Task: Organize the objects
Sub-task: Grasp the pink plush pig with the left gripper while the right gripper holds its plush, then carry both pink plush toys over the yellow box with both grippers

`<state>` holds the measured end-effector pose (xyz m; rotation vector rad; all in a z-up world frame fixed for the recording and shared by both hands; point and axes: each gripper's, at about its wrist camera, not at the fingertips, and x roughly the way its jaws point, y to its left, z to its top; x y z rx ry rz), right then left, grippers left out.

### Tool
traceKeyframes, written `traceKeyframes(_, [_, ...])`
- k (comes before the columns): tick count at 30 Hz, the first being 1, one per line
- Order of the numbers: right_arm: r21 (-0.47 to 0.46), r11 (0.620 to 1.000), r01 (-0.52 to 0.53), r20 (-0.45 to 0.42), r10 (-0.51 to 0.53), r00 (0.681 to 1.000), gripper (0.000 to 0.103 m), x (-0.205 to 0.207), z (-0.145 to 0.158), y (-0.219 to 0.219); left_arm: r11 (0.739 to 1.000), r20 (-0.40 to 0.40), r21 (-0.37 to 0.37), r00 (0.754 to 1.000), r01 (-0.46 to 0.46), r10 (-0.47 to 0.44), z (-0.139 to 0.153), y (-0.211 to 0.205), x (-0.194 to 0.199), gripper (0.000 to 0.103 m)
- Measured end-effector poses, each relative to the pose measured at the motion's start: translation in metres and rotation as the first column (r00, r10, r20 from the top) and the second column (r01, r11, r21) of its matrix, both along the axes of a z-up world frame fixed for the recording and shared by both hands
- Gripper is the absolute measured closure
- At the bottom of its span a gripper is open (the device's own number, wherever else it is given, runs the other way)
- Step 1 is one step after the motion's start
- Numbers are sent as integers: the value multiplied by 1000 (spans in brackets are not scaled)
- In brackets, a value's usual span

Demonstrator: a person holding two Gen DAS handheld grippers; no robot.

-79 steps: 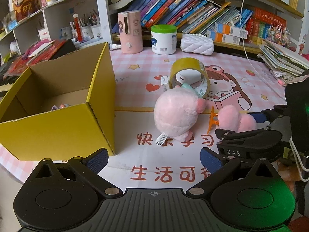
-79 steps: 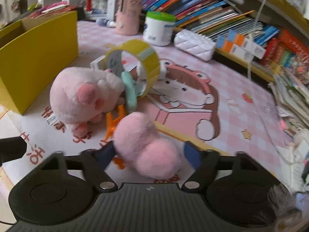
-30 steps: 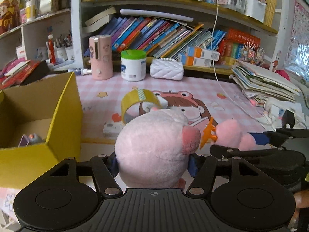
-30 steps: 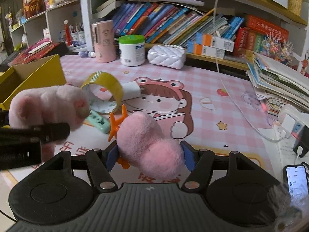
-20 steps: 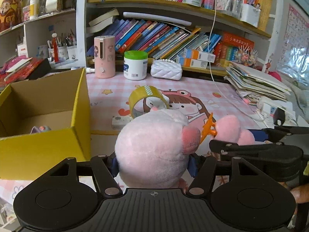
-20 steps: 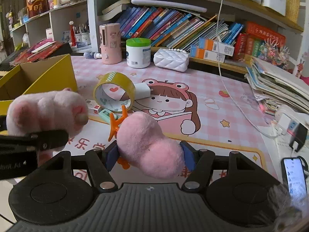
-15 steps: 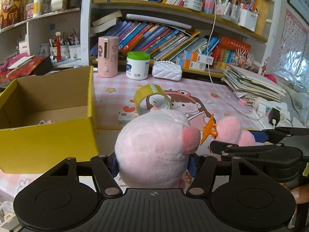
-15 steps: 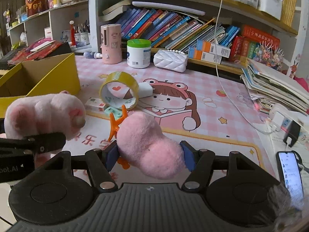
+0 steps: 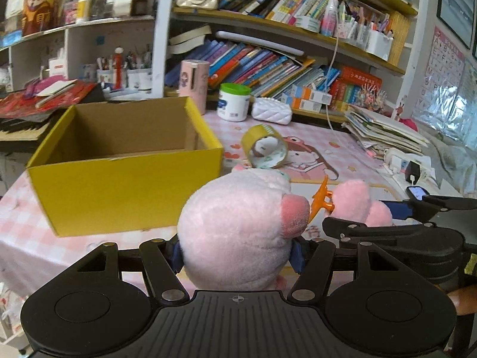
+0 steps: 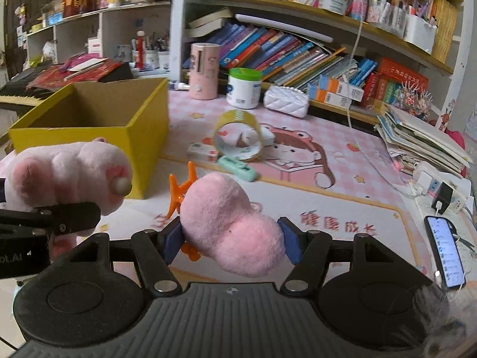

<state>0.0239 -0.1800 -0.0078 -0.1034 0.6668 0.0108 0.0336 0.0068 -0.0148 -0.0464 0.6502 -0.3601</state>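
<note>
My left gripper [image 9: 237,250] is shut on a round pale pink plush toy [image 9: 238,226], held above the table; the same plush toy [image 10: 68,179] shows at the left of the right wrist view. My right gripper [image 10: 231,238] is shut on a fluffy pink hair clip [image 10: 232,223] with an orange claw [image 10: 179,191]; this hair clip [image 9: 357,200] sits to the right in the left wrist view. An open yellow cardboard box [image 9: 125,164] stands ahead and to the left of both grippers, also seen as the box [image 10: 98,119] in the right view. Its floor is hidden by the near wall.
On the pink mat lie a yellow tape roll [image 10: 238,137], a mint green case [image 10: 238,167] and a small white box [image 10: 202,152]. A pink cylinder [image 10: 204,71], a green-lidded jar [image 10: 243,88] and a white purse [image 10: 286,101] stand before bookshelves. A phone [image 10: 445,250] and paper stack [image 10: 423,140] lie right.
Both grippers have drawn back from the table and risen a little, carrying the plush toy and the hair clip. The yellow box now shows more fully, and the tape roll looks farther away.
</note>
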Motion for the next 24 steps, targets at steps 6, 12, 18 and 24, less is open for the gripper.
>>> traceKeyframes(6, [12, 1000, -17, -9, 17, 1000, 39, -20, -5, 31, 1000, 0, 11, 1000, -13, 13, -1, 27, -16, 40])
traceKeyframes(12, [42, 999, -35, -14, 35, 999, 39, -33, -9, 55, 999, -10, 30, 1000, -27, 27, -2, 49, -29, 40])
traceKeyframes(18, [53, 997, -55, -22, 56, 998, 39, -42, -11, 79, 999, -10, 32, 999, -31, 31, -2, 69, -38, 40])
traceKeyframes(24, [52, 996, -78, -28, 80, 996, 39, -42, -10, 103, 998, -6, 14, 998, -60, 60, -2, 95, -42, 40])
